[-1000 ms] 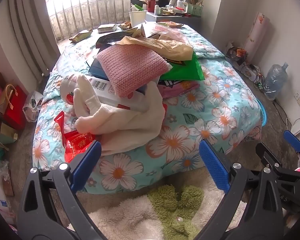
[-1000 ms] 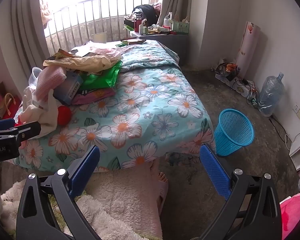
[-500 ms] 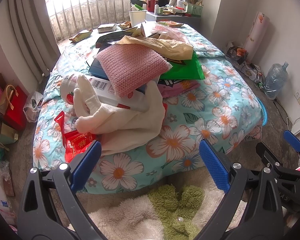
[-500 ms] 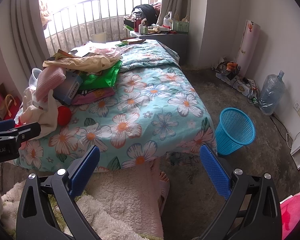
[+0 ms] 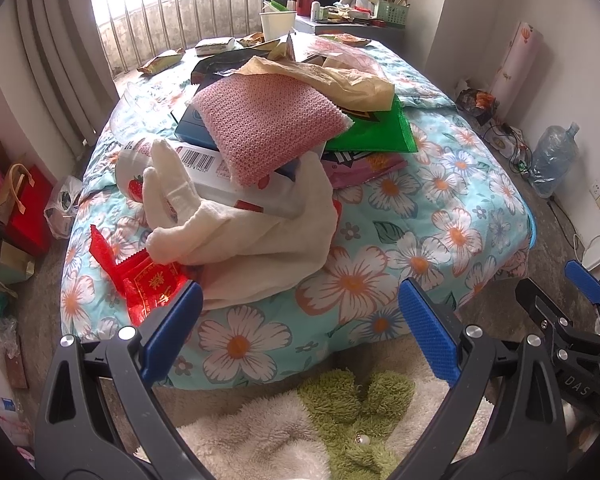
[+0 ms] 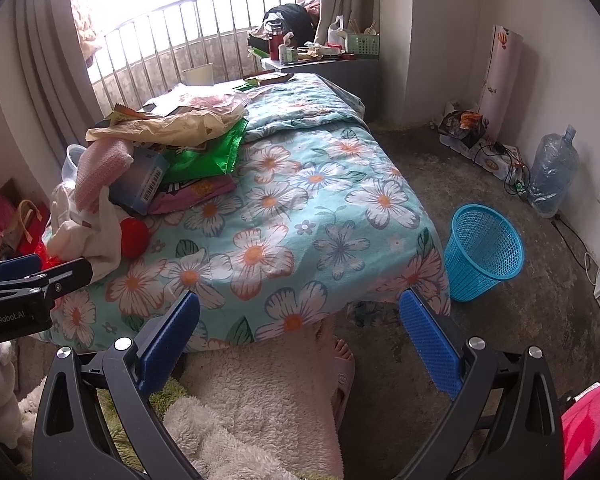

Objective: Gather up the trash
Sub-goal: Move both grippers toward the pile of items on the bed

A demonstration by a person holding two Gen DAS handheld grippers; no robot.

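Bed [image 5: 452, 216] with a floral quilt, carrying a heap of clutter on its left half. Cream garment [image 5: 260, 236] at the front of the heap; pink knitted cloth [image 5: 268, 124] above it, resting on a blue box; crumpled tan paper [image 5: 340, 76] and green snack bag [image 5: 376, 132] behind. Red wrapper [image 5: 148, 284] at the near bed edge, partly under the garment. Blue mesh basket [image 6: 484, 252] on the floor beside the bed's right corner, empty-looking. Left hand-held gripper [image 5: 296, 328] and right hand-held gripper [image 6: 300, 332]: jaws spread wide, holding nothing, both short of the bed.
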